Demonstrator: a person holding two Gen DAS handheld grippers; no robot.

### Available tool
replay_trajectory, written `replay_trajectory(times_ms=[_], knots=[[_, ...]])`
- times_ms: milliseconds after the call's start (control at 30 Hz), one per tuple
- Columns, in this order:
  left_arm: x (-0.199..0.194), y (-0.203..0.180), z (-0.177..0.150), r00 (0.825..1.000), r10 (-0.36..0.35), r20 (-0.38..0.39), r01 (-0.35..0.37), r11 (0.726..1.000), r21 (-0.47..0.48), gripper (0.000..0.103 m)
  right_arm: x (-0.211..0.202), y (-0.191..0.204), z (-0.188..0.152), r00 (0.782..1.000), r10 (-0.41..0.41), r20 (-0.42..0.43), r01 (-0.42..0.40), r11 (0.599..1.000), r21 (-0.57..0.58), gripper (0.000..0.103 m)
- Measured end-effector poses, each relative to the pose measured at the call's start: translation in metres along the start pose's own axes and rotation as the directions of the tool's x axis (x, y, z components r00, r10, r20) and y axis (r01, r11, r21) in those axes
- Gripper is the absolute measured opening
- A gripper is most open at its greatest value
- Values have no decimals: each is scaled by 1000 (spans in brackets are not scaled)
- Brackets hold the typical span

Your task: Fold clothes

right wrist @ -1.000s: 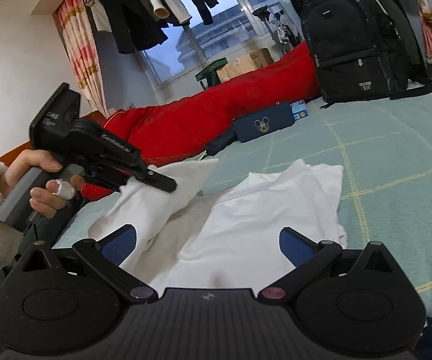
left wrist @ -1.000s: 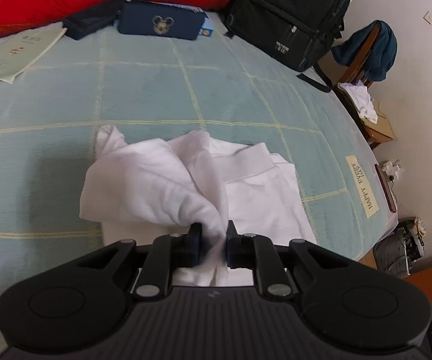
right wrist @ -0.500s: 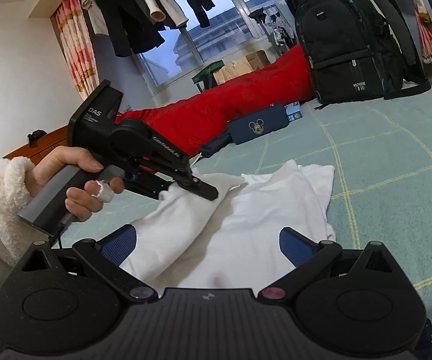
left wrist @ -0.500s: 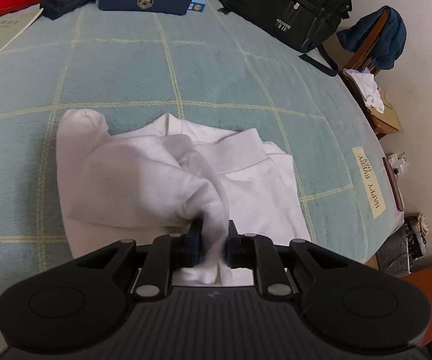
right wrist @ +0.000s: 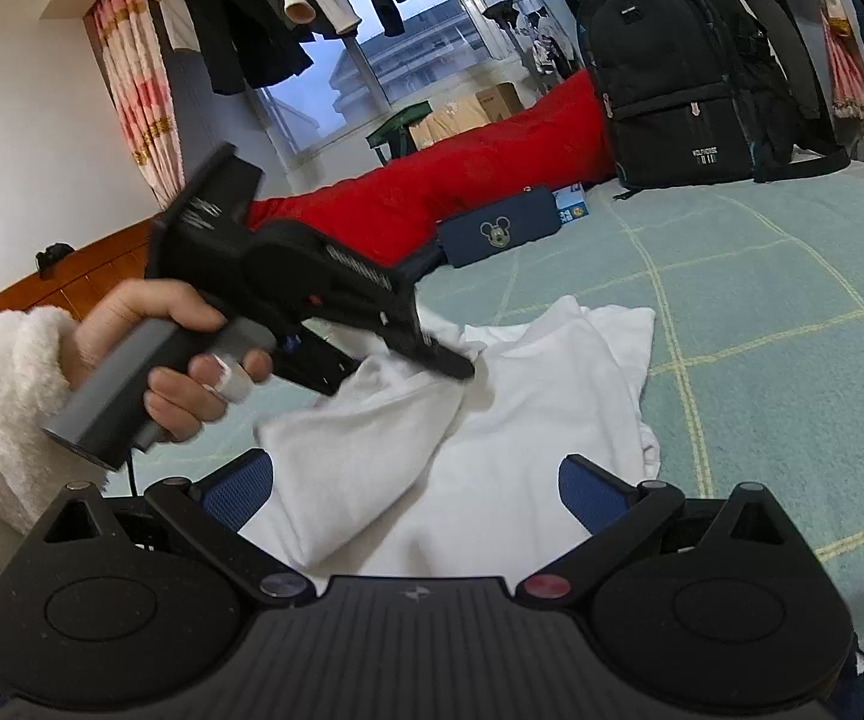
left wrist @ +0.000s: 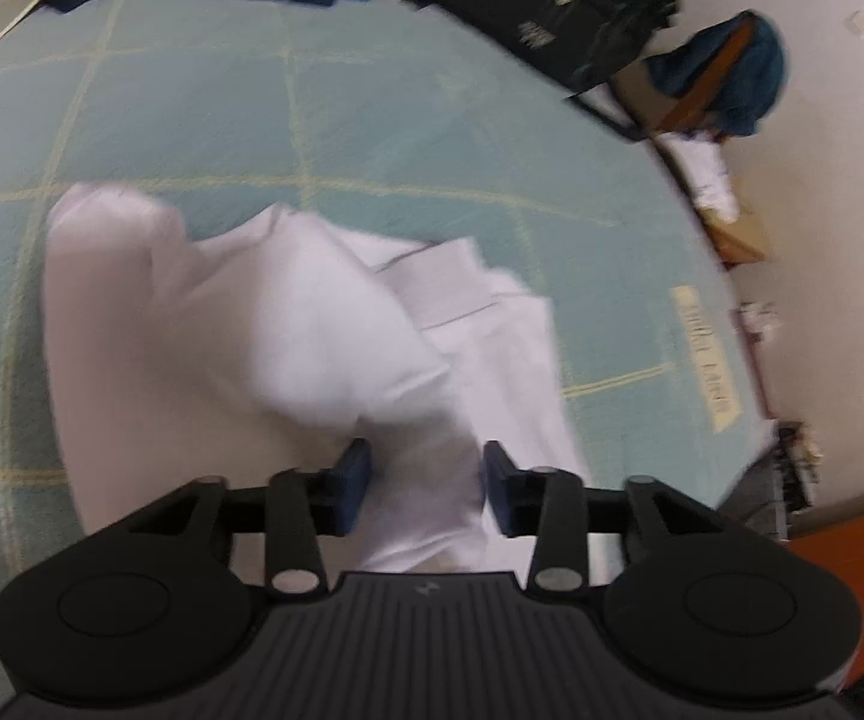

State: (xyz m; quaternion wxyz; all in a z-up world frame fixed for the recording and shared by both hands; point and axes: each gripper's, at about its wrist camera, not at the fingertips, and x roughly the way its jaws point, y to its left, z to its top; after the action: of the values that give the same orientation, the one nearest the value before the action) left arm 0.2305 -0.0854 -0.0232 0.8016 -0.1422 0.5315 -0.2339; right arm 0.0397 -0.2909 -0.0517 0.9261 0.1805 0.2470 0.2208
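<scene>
Left gripper tilted down over the white shirt on the bed. Its jaws are opening. A bunched fold of the shirt sits between the blue pads, cloth touching or nearly touching them, but I see no squeeze on it. Left wrist view is motion-blurred, so I can't judge edge contact any finer.

From the right wrist view I see the left gripper from the side, held by a hand coming out of a fluffy white sleeve, tip down at a raised fold of the shirt.

Right gripper: jaws spread wide, nothing between the pads, hovering at the near edge of the shirt with cloth visible below the gap.

Shirt lies mid-bed on the light green checked bedspread, partly folded: one flap lying over the body, ribbed hem showing on the far right side.

Background on the bed: black backpack, red duvet, navy pouch with a cartoon mouse face, all well apart from the shirt. A yellow label is near the bed's right edge.
</scene>
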Motion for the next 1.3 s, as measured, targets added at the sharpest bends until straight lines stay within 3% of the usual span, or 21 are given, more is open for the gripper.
replay_trajectory(times_ms=[67,200,333,533,633,733,933,1100,1133,1200,1300], knots=[[-11,-2,1,999,-32,37,32,999,10,67,1,0,-1,1000,-5,-8,5,1000,3,103],[-32,-3,-1,994,-45,95,41,998,48,68,2,1,-2,1000,-9,-17,9,1000,3,103],[-52,-5,-23,987,31,158,-58,983,174,73,3,-1,-3,1000,-9,-28,9,1000,11,103],[-76,-6,-86,962,100,256,-188,920,345,81,3,-11,-6,999,21,-51,-18,998,62,103],[-83,-8,-118,942,152,299,-273,866,419,82,4,-22,-7,994,74,-76,-63,988,138,103],[-86,-15,-150,915,205,349,-366,786,499,84,5,-36,-11,989,120,-88,-96,967,236,103],[-63,-20,-181,878,293,379,-474,651,593,88,2,-40,-13,992,95,-86,-67,957,281,103],[-37,-11,-183,792,421,442,-610,561,559,88,-2,-31,-9,993,82,-84,-60,968,243,103],[-35,-8,-183,781,438,446,-625,557,547,89,-3,-29,-8,993,81,-83,-60,971,233,103],[-36,0,-184,776,451,441,-631,575,521,89,-1,-29,-4,992,95,-83,-73,970,232,103],[-47,11,-183,787,439,433,-612,642,462,90,7,-34,9,984,152,-93,-123,956,268,103]])
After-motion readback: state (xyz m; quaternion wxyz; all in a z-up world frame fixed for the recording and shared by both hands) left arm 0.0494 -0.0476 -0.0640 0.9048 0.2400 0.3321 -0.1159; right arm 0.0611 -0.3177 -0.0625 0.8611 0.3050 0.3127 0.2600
